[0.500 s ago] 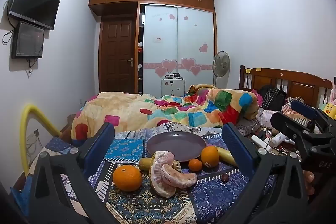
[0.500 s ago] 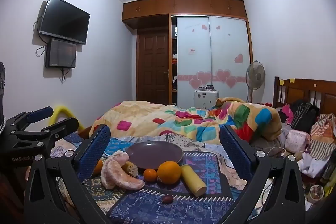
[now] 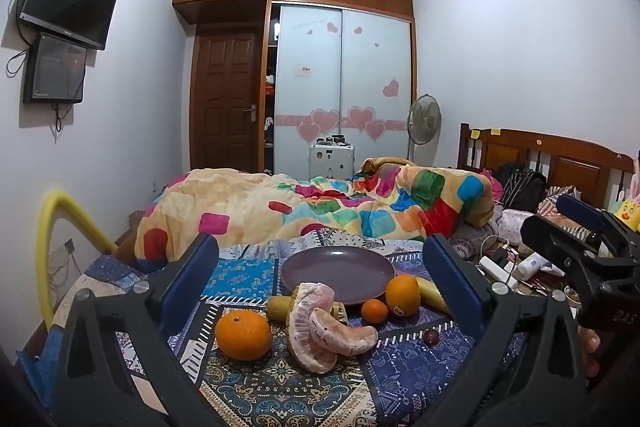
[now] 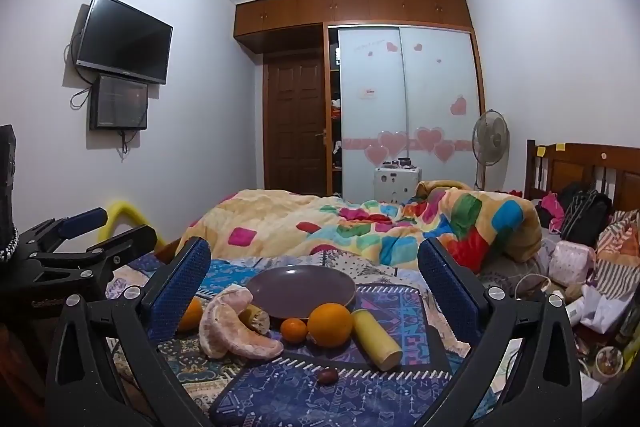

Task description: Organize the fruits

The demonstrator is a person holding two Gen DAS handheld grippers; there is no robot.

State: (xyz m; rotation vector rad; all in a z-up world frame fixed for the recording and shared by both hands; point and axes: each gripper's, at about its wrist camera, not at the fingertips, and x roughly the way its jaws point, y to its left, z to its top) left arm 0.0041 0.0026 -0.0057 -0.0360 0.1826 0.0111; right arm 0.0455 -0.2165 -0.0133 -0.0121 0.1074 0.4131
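An empty purple plate sits on the patterned cloth. In front of it lie peeled pomelo segments, a large orange on the left, a second orange, a small mandarin, a yellow banana piece and a small dark red fruit. My left gripper is open and empty, held back above the fruit. My right gripper is open and empty too.
A colourful quilt is heaped on the bed behind the plate. Clutter of bags, bottles and cables lies to the right by the wooden headboard. A yellow tube stands at the left. The right gripper shows in the left view.
Both grippers have shifted only slightly. The fruit and plate have not moved.
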